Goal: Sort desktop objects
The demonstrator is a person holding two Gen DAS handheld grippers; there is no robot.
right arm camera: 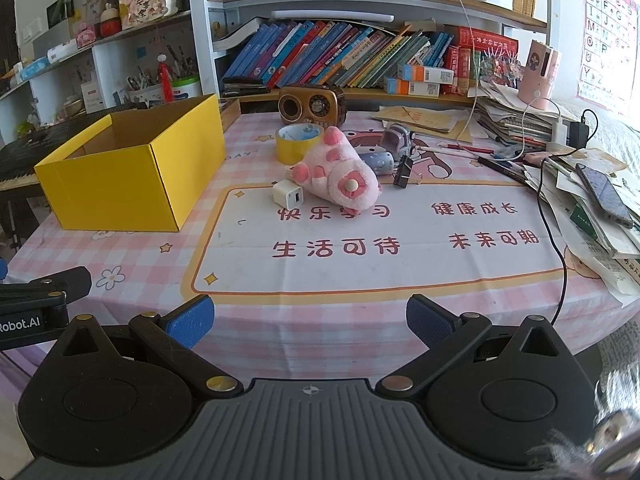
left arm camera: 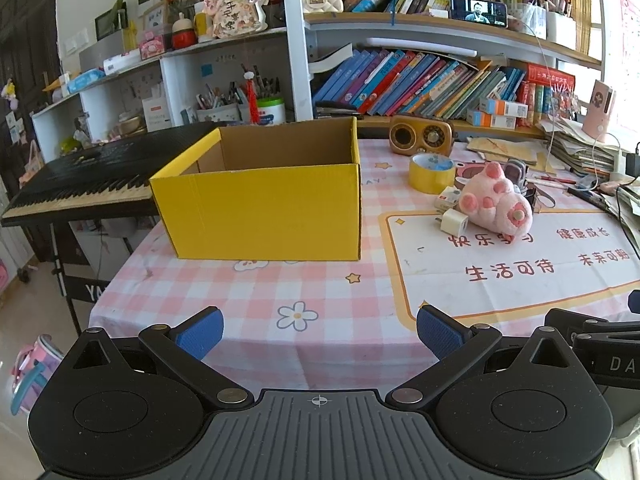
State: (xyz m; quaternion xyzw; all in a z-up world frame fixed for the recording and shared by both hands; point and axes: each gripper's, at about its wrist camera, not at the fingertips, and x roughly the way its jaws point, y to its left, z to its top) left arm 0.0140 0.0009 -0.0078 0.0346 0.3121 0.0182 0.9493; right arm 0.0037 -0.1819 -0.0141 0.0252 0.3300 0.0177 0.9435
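An open yellow cardboard box (left arm camera: 260,212) (right arm camera: 124,176) stands on the left of the table; the part of its inside that shows is empty. A pink plush paw (left arm camera: 496,202) (right arm camera: 340,174) lies to its right, with a white charger cube (left arm camera: 452,221) (right arm camera: 288,195), a roll of yellow tape (left arm camera: 431,173) (right arm camera: 299,142), a black binder clip (right arm camera: 404,172) and a small blue device (right arm camera: 378,160) around it. My left gripper (left arm camera: 320,334) and right gripper (right arm camera: 310,318) are both open and empty, at the table's near edge.
A pink checked cloth with a white mat (right arm camera: 380,240) covers the table. A wooden retro radio (right arm camera: 312,104) stands at the back. Papers, a phone (right arm camera: 604,196) and cables pile up on the right. A keyboard piano (left arm camera: 80,184) stands left of the table. Bookshelves rise behind.
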